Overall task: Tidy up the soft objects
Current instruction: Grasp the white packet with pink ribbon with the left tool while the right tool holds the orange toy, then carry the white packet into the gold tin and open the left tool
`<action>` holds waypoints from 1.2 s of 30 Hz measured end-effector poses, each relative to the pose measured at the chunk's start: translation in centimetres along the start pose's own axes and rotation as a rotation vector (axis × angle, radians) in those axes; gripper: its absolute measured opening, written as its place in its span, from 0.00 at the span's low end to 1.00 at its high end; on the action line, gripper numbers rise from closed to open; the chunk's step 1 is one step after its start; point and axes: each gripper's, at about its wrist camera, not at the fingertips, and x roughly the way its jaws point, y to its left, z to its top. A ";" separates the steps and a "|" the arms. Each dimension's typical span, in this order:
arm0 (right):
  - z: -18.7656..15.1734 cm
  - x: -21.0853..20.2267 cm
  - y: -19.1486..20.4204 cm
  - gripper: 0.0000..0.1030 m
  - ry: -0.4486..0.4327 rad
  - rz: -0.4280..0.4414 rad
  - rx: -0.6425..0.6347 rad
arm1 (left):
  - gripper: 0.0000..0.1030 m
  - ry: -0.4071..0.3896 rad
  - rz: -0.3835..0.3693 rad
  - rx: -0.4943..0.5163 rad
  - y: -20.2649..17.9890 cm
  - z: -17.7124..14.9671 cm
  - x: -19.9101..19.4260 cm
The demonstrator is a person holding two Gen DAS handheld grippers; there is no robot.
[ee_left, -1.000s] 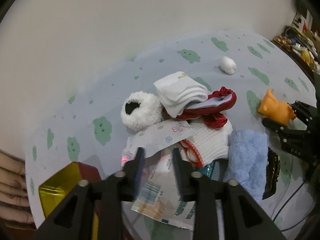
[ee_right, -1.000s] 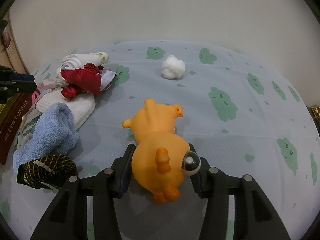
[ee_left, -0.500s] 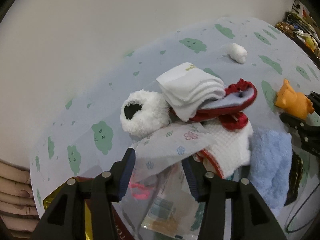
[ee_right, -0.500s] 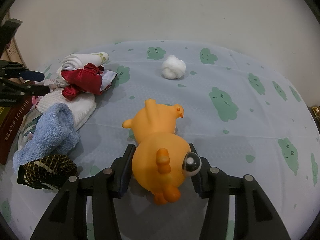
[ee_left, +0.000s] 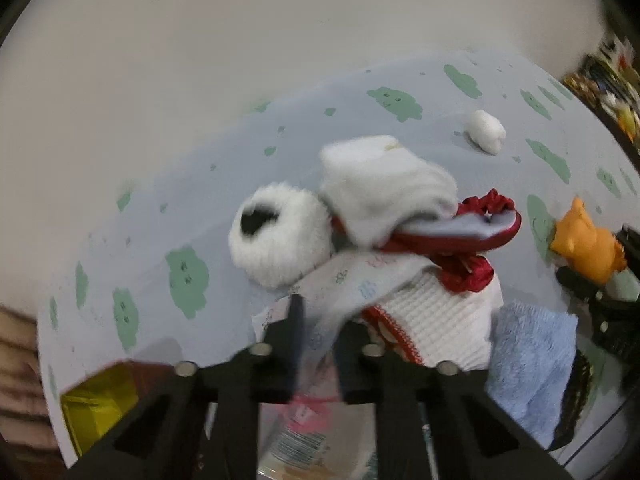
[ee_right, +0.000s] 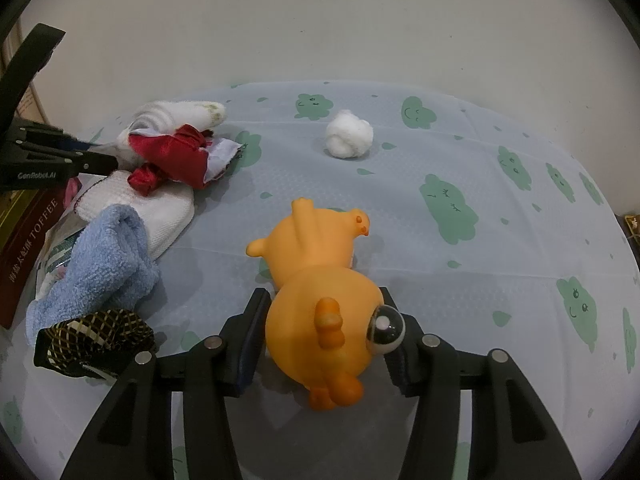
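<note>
The pile of soft things sits near the left edge of the counter (ee_right: 460, 152), which is covered in a pale blue cloth printed with green clouds. In it, a thin floral-print cloth (ee_left: 360, 284) lies draped over a white waffle-weave towel (ee_left: 448, 320). The left gripper (ee_left: 318, 344) is closing its jaws on the near edge of that floral cloth, and the cloth is pinched between them with almost no gap left. Behind it are a fluffy white slipper (ee_left: 280, 240), a folded white sock (ee_left: 384, 184) and a red satin piece (ee_left: 468, 232) with a grey lining. A light blue terry towel (ee_left: 532, 364) lies just beside the waffle towel, and a black-and-gold mesh item (ee_right: 96, 336) touches the blue towel's near end. Under the pile, clear printed packaging (ee_left: 296, 436) shows, with a dark red toffee box (ee_right: 28, 240) at the left edge.

Well apart from the pile, toward the middle of the counter, an orange rubber toy animal (ee_right: 320, 280) lies on its side. The right gripper (ee_right: 324, 328) has its jaws partly open around the toy's head, one on each side; I cannot tell whether they press it. A white cotton ball (ee_right: 349, 139) rests alone toward the far edge.
</note>
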 end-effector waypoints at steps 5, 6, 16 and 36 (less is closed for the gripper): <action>0.0 0.0 0.0 0.50 0.000 -0.001 0.000 | 0.01 -0.017 -0.054 -0.104 1.2 -0.2 -0.9; 0.0 0.0 0.0 0.50 0.000 -0.001 -0.001 | 0.01 -0.021 -0.065 -0.120 1.4 -0.2 -1.3; 0.0 0.0 0.1 0.52 0.002 -0.002 -0.007 | 0.01 -0.073 -0.108 -0.161 2.4 -0.7 -5.4; 0.0 0.1 0.2 0.52 0.002 -0.003 -0.008 | 0.01 -0.080 0.043 -0.277 8.6 -5.5 -11.0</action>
